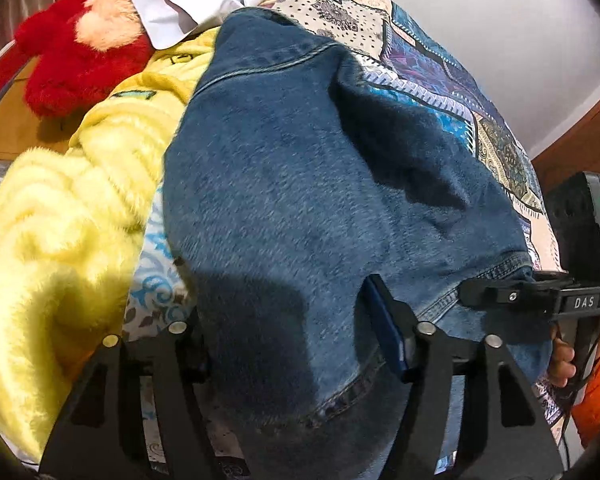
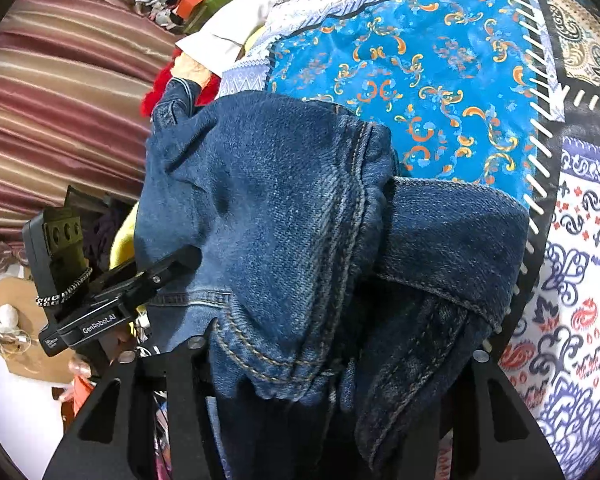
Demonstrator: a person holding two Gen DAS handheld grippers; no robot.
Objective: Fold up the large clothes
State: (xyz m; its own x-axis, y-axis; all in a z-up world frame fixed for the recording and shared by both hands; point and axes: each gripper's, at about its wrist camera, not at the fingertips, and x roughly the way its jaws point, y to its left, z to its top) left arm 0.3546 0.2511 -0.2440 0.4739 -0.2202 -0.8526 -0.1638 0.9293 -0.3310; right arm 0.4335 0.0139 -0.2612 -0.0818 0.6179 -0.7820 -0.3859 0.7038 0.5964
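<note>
A blue denim jacket (image 1: 300,184) lies spread on a patterned bedspread (image 1: 440,64). My left gripper (image 1: 296,344) is shut on the jacket's hem; denim fills the gap between its fingers and hides the left one. In the right wrist view the jacket (image 2: 284,216) is bunched, with a sleeve (image 2: 452,240) folded over. My right gripper (image 2: 336,364) is shut on bunched denim at a seam; its fingertips are hidden under the cloth. The right gripper shows in the left wrist view (image 1: 512,296) on the jacket's right edge. The left gripper shows in the right wrist view (image 2: 156,276) on the left edge.
A yellow fleece garment (image 1: 60,216) lies left of the jacket. A red plush toy (image 1: 80,60) and a white shirt (image 1: 188,4) lie beyond it. A striped curtain (image 2: 60,92) hangs left of the bed. The bedspread's blue panel (image 2: 420,80) lies beyond the jacket.
</note>
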